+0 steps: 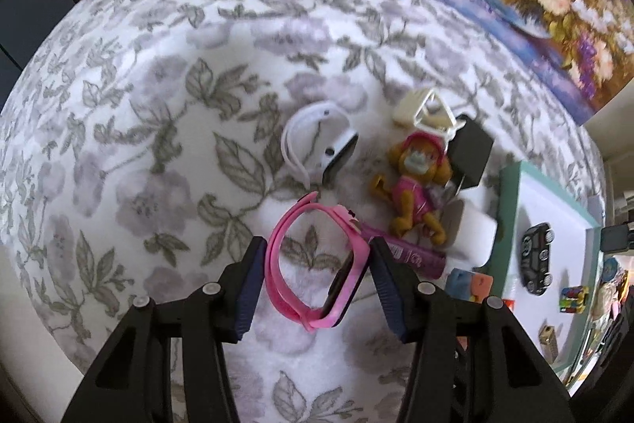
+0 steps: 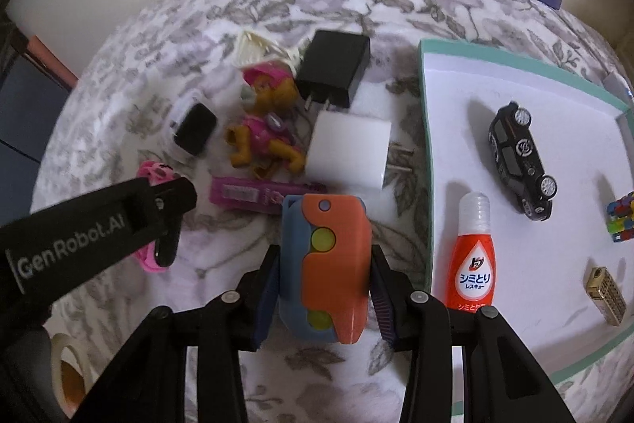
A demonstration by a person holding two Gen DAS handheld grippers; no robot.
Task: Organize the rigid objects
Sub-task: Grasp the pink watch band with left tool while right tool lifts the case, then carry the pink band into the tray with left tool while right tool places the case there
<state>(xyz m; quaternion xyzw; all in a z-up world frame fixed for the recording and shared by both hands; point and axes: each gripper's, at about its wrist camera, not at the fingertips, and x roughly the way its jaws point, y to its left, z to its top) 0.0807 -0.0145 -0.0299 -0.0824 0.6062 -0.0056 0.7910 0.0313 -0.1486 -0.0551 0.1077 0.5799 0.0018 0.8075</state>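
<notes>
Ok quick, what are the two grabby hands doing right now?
Left gripper: open, fingers either side of the pink watch, not squeezing it.
Right gripper: shut on the orange and blue toy.

The tray [image 2: 426,153] sits right of the loose pile; in it lie the toy car [image 2: 521,161] and, nearer, the bottle [image 2: 473,256]. 2 chargers [image 2: 348,153] lie left of the tray.

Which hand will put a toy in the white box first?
Probably the right. The right gripper is shut on the orange and blue toy, beside the white box. The left gripper is open around the pink watch and hasn't gripped it, farther from the box.
</notes>
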